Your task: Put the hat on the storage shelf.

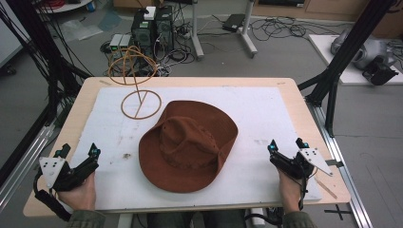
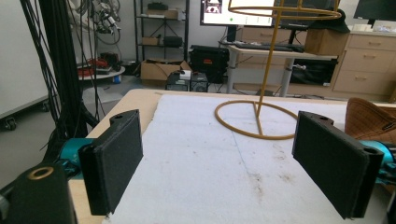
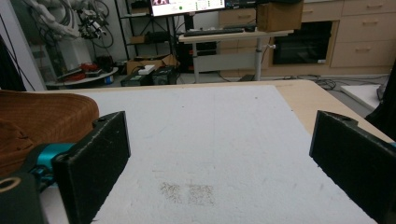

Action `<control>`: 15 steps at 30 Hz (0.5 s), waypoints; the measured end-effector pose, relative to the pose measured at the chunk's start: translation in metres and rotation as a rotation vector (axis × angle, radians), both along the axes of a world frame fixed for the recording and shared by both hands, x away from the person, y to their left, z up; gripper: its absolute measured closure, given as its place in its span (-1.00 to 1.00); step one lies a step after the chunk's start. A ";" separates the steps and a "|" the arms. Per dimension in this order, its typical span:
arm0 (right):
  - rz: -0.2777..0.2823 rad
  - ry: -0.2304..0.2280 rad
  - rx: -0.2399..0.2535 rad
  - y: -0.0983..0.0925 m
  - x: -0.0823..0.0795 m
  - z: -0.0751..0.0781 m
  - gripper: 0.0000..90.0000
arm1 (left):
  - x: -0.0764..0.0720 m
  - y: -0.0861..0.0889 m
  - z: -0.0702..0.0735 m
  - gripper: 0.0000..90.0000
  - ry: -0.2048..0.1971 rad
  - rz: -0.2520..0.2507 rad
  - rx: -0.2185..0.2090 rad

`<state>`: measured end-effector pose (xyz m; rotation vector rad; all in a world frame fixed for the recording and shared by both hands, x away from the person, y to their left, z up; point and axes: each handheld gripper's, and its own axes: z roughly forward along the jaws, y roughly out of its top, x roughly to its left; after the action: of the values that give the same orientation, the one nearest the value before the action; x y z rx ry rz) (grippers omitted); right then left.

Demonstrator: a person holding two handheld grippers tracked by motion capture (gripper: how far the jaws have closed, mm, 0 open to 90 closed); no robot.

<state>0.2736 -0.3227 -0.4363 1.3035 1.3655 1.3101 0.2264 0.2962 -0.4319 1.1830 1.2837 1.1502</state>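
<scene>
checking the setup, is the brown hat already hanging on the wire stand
No, the brown hat lies flat on the white mat, with the wire stand bare behind it at the far left.

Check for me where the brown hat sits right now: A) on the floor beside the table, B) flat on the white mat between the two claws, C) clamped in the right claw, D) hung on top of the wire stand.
B: the brown hat lies on the white mat in front of the wire stand, with the left claw and right claw open on either side, touching nothing.
</scene>
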 end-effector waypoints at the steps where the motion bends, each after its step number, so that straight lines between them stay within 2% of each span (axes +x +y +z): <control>1: -0.001 0.001 0.001 0.000 0.000 0.000 -0.90 | 0.000 0.000 0.000 -0.63 0.000 0.000 0.000; 11: 0.013 -0.016 -0.011 0.003 0.000 0.003 -0.90 | 0.001 -0.001 0.000 -0.63 0.001 0.000 0.007; 15: 0.028 -0.023 0.005 0.006 0.000 0.009 -0.90 | 0.001 -0.002 0.000 -0.63 0.004 -0.003 0.011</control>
<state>0.2739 -0.3170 -0.4272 1.2732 1.3696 1.3443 0.2274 0.2945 -0.4319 1.1954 1.2798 1.1543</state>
